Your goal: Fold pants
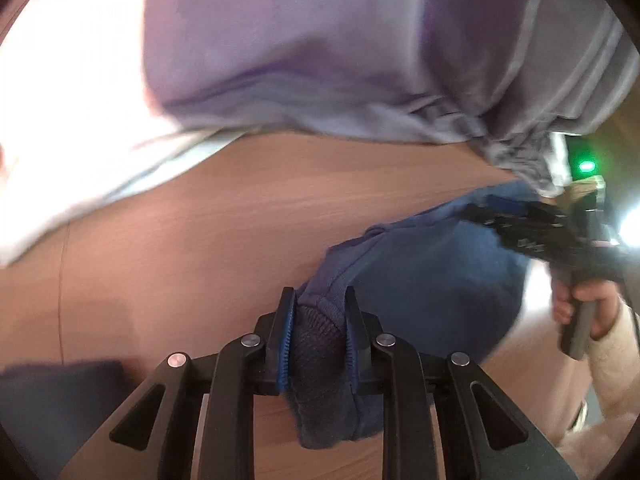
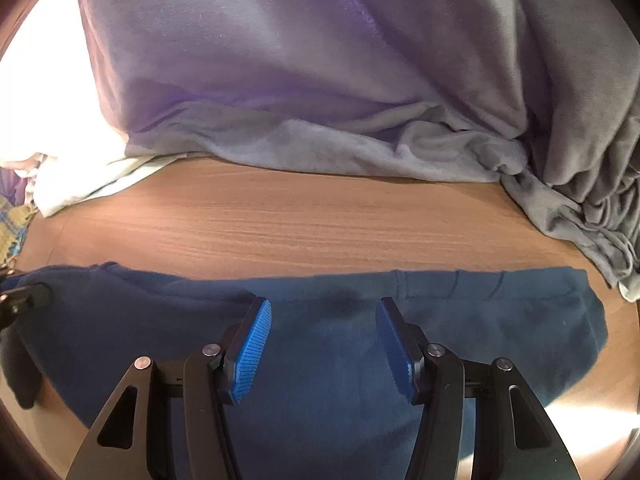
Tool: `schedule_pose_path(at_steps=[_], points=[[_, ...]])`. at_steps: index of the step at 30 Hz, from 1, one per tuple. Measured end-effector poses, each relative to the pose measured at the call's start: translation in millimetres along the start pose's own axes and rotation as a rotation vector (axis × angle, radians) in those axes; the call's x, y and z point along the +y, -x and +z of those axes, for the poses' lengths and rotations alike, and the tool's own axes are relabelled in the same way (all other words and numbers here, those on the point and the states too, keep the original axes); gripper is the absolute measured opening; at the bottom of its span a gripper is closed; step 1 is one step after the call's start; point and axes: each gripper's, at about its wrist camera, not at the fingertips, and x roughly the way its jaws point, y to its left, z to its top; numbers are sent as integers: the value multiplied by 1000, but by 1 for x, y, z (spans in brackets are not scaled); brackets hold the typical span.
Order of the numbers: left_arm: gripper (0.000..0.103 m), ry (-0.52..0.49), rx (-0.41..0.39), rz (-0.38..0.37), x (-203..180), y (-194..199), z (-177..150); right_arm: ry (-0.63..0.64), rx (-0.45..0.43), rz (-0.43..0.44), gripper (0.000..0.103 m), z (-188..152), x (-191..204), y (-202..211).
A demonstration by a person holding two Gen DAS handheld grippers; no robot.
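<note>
Left gripper (image 1: 320, 308) has its fingers clamped on a ribbed cuff of the blue pants (image 2: 340, 360), lifting that end off the wooden tabletop (image 2: 280, 224). Right gripper (image 2: 324, 344) hovers over the pants' waistband end, fingers spread wide, gripping nothing. Looks like a fold in progress: next, carry the cuff toward the waistband, short of the grey cloth pile (image 2: 320, 80) beyond the pants.

left gripper (image 1: 318, 320): jaws drawn close, clamped on a bunched fold of cloth between the blue pads | right gripper (image 2: 323, 346): jaws spread wide, blue pads (image 2: 251, 350) bare, nothing between them | right hand (image 1: 584, 308): wrapped round the gripper handle, seemingly tilted, view blurred
</note>
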Motion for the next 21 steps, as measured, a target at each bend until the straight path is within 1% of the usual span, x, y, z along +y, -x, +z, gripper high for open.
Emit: schedule_pose_path(at_steps=[3,7,8,11,12,14,15,16,18,19,20,21], points=[[22,36,41,40,10,-16,-2,-12,34,-20,55,3,-4,-14],[23,25,56,69,12,-26,-2,-10,63,-85,55,6,-10,-29],[23,29,58,72,14,-27,-1,-20,101,-89,55,6,-10,-31],[25,42,69,83,16,-30,2,-19,107,-90,55,7,-12,-35],[27,46,73,89,18,-31,3,-22,121,-92,55,7,-11,-34],[33,53,76,119,20,-32,4,-18,115,-100,55,8,-11,-32],[40,51,73,134,21,-32,4,-18,103,-110,55,9,-11,-27],[48,46,68,160,20,-31,5,-16,88,-120,55,9,-11,-22],[50,29,27,212,15,-20,6,-7,65,-139,55,9,-10,-11],[52,17,-9,238,11,-10,6,-1,51,-142,56,9,-8,-2],[54,9,-45,268,8,0,6,5,40,-138,56,9,-8,5],[59,2,-86,301,4,13,4,13,26,-131,56,8,-6,14]])
